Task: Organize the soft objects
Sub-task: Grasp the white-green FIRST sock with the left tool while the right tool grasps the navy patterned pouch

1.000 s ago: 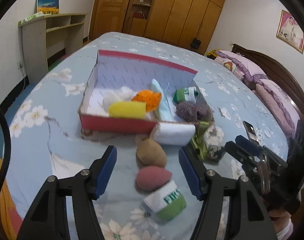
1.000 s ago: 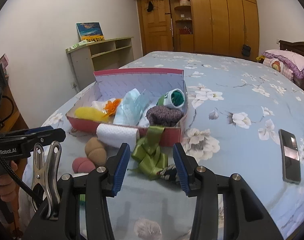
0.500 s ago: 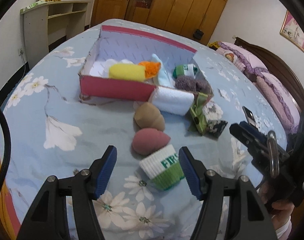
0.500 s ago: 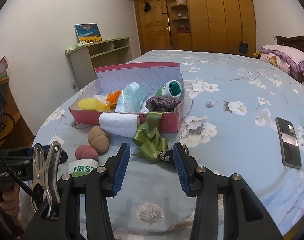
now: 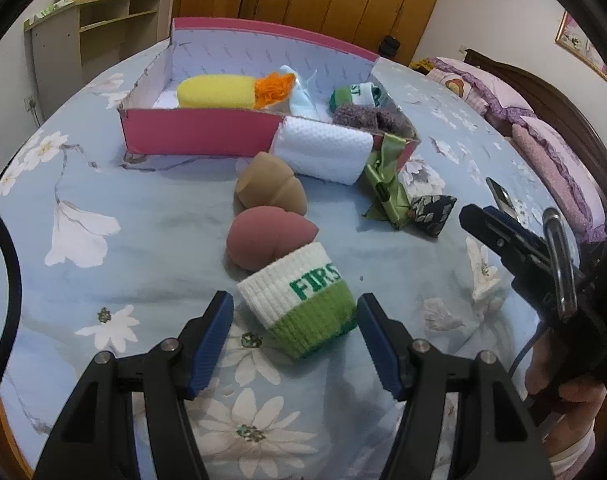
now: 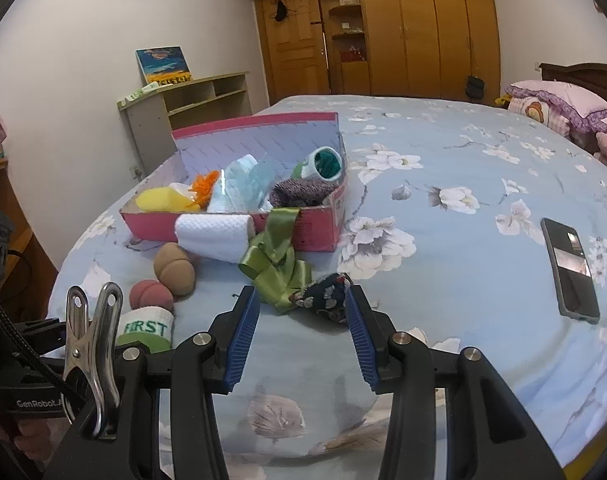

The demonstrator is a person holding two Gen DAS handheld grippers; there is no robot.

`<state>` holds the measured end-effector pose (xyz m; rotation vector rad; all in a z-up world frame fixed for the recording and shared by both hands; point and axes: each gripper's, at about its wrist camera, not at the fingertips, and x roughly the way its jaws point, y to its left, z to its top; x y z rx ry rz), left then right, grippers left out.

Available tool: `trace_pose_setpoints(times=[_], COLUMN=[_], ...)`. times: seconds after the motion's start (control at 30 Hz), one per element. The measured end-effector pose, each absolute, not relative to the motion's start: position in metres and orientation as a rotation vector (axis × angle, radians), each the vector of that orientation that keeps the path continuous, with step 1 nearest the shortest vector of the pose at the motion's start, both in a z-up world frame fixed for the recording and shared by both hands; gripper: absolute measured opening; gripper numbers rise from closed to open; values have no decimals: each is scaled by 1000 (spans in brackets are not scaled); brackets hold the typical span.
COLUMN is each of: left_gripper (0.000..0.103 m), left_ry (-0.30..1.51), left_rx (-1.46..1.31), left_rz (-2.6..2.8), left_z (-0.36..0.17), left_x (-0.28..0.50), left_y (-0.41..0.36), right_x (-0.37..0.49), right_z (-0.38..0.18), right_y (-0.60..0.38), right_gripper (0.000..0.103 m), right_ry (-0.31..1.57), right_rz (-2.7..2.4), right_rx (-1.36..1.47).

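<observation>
A white-and-green rolled sock [image 5: 303, 302] marked "FIRST" lies on the bed between the open fingers of my left gripper [image 5: 293, 316]. Beyond it lie a pink sponge [image 5: 265, 238], a tan sponge [image 5: 271, 188], a white rolled towel [image 5: 323, 154], a green ribbon [image 5: 385, 184] and a dark patterned pouch [image 5: 431, 208]. My right gripper [image 6: 301, 312] is open with the pouch [image 6: 329, 298] at its fingertips. The pink box [image 5: 199, 136] holds a yellow sponge, orange yarn, a blue cloth, a purple knit and another sock.
A phone [image 6: 569, 270] lies on the bed to the right. Pillows [image 6: 559, 104] are at the far right. A shelf unit [image 6: 191, 98] stands by the left wall and wardrobes [image 6: 403, 28] at the back.
My left gripper has pulled back and lowered, so the "FIRST" sock now sits between its fingers. My right gripper has moved closer to the dark pouch. Both stay open.
</observation>
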<state>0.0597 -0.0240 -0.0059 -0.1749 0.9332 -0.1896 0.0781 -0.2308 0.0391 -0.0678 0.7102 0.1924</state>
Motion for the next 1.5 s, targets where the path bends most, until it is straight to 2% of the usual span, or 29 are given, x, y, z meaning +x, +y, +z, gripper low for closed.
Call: trace_pose_setpoints(times=[0.6, 0.97, 1.1, 1.17, 1.23, 1.5], left_gripper=[68, 67, 57, 46, 41, 35], left_ry=[935, 943, 939, 937, 936, 914], left_rx=[-201, -176, -171, -164, -157, -119], left_rz=[-203, -191, -205, -221, -233, -250], left_z=[-20, -25, -23, -22, -21, -13], left_x=[67, 70, 69, 67, 66, 57], left_y=[-28, -35, -35, -38, -39, -46], right_x=[112, 117, 114, 112, 110, 101], right_z=[5, -11, -9, -9, -8, -2], right_y=[-242, -252, -254, -254, -252, -247], right_gripper=[45, 30, 26, 25, 25, 24], right_ry=[811, 856, 842, 836, 828, 796], right_rz=[179, 160, 161, 162, 165, 180], right_rx=[-29, 21, 32, 32, 25, 3])
